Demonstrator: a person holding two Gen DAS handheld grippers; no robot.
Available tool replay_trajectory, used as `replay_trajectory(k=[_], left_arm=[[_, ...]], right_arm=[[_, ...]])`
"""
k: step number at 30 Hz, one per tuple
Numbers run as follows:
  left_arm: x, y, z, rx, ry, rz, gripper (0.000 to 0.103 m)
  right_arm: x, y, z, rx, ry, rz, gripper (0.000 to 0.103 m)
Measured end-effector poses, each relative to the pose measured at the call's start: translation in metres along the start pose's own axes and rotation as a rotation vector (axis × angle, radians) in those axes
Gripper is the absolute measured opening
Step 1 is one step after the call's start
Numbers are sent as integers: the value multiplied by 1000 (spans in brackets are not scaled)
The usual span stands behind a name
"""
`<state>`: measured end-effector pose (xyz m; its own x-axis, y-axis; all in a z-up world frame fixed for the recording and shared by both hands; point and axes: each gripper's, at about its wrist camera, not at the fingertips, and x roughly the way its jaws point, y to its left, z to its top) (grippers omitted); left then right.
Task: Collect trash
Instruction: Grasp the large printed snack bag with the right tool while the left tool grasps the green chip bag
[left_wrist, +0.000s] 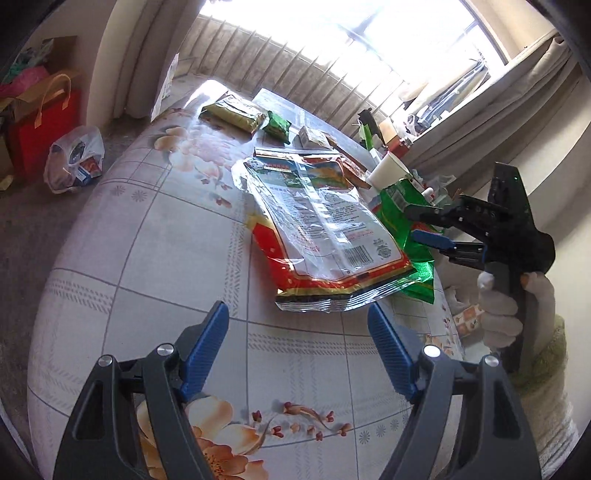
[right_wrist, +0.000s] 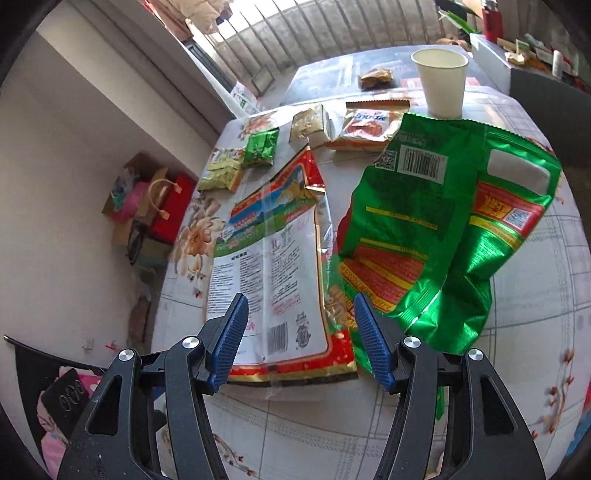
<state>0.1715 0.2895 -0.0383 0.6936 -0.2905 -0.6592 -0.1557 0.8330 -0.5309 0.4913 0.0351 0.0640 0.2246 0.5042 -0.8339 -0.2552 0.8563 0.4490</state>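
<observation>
A large red-and-white empty snack bag (left_wrist: 325, 236) (right_wrist: 273, 258) lies flat on the floral tablecloth (left_wrist: 155, 258). A crumpled green foil bag (right_wrist: 424, 229) (left_wrist: 399, 210) lies beside it, partly tucked under its edge. Smaller wrappers sit farther back: a yellow-green packet (right_wrist: 223, 170), a small green packet (right_wrist: 260, 147), a small box (right_wrist: 310, 127) and an orange sachet (right_wrist: 369, 127). My left gripper (left_wrist: 299, 332) is open over bare cloth, just short of the big bag. My right gripper (right_wrist: 299, 325) (left_wrist: 413, 223) hovers open above the big bag's near end, held by a gloved hand (left_wrist: 498, 314).
A white paper cup (right_wrist: 441, 81) stands behind the green bag, with a brown crumpled wrapper (right_wrist: 376, 79) beside it. On the floor to the left are a plastic bag (left_wrist: 74, 158) and a red gift bag (left_wrist: 40, 122). A cluttered ledge (right_wrist: 517, 55) runs along the far right.
</observation>
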Motion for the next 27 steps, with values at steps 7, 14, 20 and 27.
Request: replay_trajectory(k=[7, 14, 20, 27], left_arm=[[6, 7, 9, -20, 1, 10, 66], [5, 9, 7, -33, 6, 15, 56], [-27, 16, 9, -51, -69, 59, 56], [-25, -2, 18, 6, -36, 36, 55]], right_arm=[[54, 3, 7, -5, 165, -56, 42], [47, 30, -11, -172, 139, -126, 26], [10, 48, -59, -321, 93, -162, 24], [-31, 29, -148, -340, 85, -151, 23]])
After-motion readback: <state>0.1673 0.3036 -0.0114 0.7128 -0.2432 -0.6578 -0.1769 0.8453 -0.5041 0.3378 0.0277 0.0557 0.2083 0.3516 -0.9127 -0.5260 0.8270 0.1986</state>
